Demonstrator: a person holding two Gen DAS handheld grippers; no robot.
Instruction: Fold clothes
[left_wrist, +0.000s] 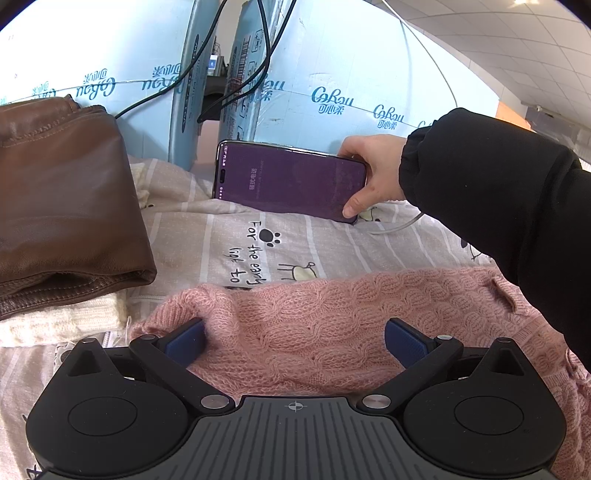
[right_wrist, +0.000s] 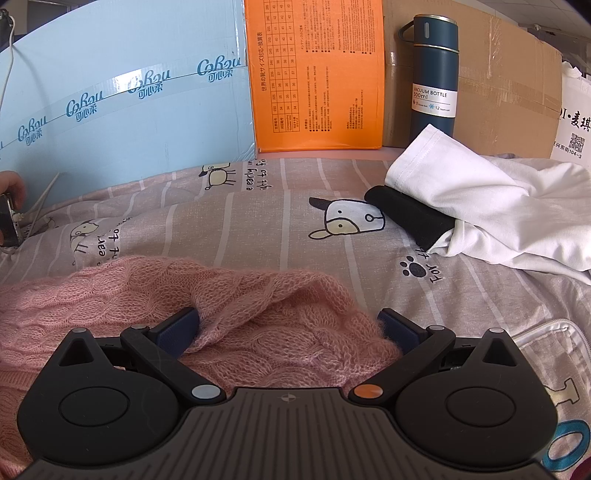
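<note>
A pink cable-knit sweater lies bunched on the printed bedsheet. My left gripper stands open with the knit lying between its blue pads. In the right wrist view the same sweater spreads from the left, and my right gripper is open over its humped edge, fingers on either side of the fabric. A folded brown leather garment rests on a cream knit at the left.
A hand in a black sleeve holds a purple-screened phone against blue cartons. A white garment over a black piece lies right. An orange box and blue vacuum bottle stand behind.
</note>
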